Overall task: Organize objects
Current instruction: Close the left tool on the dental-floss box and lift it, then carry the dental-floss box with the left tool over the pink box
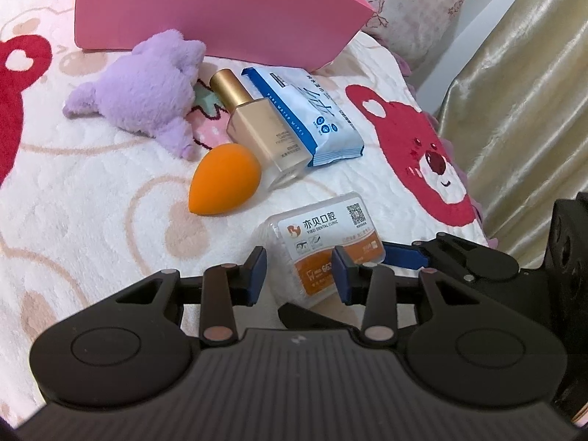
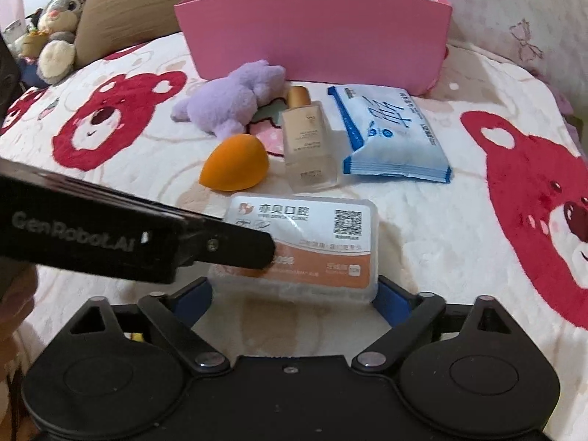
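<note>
Nothing looks put away yet: the floss box [image 2: 312,220] lies on the blanket [image 2: 441,239] outside the pink box [image 2: 312,47], between the wide right gripper [image 2: 296,301], maybe pinched, I cannot tell, while the narrow left gripper [image 1: 299,273] grips nothing.

Bedspread [image 2: 422,220], white with red bear faces. Pink box [image 2: 312,44], open-topped, at the back. Before it, a row: purple plush toy [image 2: 231,103], orange makeup sponge [image 2: 235,163], foundation bottle [image 2: 308,139] lying flat, wipes packet [image 2: 389,136]. Nearest, a clear floss-pick box [image 2: 323,242] between the wide-spread blue pads of the right gripper [image 2: 294,294]; left gripper [image 2: 242,250] crosses its left end. Stuffed rabbit [image 2: 58,25] far left.
</note>
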Tool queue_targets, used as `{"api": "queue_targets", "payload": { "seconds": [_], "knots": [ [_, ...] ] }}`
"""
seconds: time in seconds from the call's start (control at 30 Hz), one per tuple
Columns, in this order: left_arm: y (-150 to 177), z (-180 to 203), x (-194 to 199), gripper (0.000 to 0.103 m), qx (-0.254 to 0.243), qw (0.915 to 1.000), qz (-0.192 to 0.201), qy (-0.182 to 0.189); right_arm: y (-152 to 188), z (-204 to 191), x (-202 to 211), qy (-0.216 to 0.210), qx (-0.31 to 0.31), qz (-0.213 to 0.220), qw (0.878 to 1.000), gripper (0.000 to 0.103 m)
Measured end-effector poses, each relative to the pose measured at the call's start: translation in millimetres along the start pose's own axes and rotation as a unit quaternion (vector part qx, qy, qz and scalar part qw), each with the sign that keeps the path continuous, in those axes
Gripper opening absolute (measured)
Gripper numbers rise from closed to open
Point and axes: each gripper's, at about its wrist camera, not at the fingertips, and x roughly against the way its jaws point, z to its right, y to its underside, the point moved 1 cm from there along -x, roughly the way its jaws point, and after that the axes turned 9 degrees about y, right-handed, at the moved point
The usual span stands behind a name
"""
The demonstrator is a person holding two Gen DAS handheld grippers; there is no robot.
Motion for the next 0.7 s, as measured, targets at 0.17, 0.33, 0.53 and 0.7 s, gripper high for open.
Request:
{"api": "queue_targets", "payload": {
  "seconds": [0.17,0.33,0.53,0.7],
  "knots": [
    [0,3,7,0.037,-0.008,0.9999,0.004,0.007,1,-4,10,0.014,-0.003,0.012,1.0,0.093],
    [-3,17,21,0.036,-0.039,0.999,0.01,0.017,-2,-5,29,0.024,-0.012,0.032,0.999,0.093],
    [-7,31,48,0.035,-0.065,0.9975,0.021,0.018,-11,-15,54,0.035,-0.009,0.052,0.998,0.093],
    [-9,46,81,0.037,-0.056,0.9976,0.038,0.015,-25,-29,85,0.044,-0.001,0.047,0.998,0.093]
  ]
}}
